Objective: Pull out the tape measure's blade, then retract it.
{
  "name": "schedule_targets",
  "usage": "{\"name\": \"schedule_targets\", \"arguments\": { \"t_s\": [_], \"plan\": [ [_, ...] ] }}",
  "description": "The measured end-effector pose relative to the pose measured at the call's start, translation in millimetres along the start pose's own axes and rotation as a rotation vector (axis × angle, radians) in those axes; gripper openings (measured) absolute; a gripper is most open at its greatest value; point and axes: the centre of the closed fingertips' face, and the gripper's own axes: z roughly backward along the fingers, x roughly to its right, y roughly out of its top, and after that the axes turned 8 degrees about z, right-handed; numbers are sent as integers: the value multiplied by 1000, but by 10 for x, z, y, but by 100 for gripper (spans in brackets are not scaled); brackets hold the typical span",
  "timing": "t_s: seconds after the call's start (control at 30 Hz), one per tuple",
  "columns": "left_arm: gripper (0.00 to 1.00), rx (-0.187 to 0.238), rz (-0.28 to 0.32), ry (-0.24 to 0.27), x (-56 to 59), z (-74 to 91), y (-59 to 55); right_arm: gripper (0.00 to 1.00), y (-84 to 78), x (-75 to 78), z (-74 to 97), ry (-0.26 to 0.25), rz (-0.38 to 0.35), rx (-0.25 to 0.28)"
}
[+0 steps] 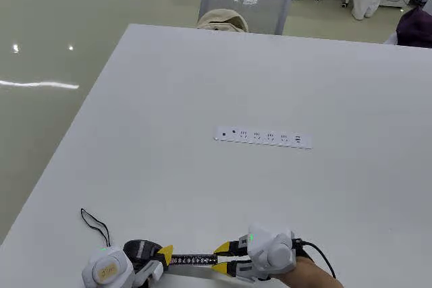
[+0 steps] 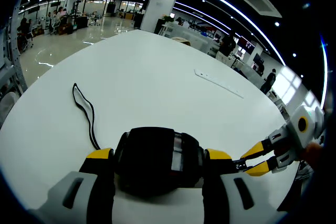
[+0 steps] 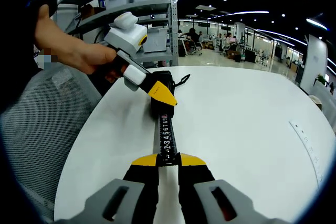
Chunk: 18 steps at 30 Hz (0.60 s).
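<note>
The black tape measure (image 2: 153, 148) lies at the near edge of the white tabletop (image 1: 236, 79), clamped across its case by the left tongs (image 2: 157, 156). A short stretch of its numbered blade (image 3: 165, 132) runs out to the right tongs (image 3: 167, 160), which are closed on the blade's end. The case's black strap (image 2: 86, 111) trails loose on the tabletop beside it. A white power strip (image 1: 263, 137) lies well apart, farther up the tabletop.

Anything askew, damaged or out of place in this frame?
Nothing stands out. The left gripper clamps the tape measure case, the right gripper pinches the blade, drawn out short and straight; the strap lies loose on the table.
</note>
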Motion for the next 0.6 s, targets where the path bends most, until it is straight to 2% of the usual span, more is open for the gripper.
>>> {"name": "schedule_targets", "arguments": {
  "t_s": [0.6],
  "plan": [
    [65,-3,5,-4,2,5,1,11,33,7,-110,4,-10,3]
  ]
}}
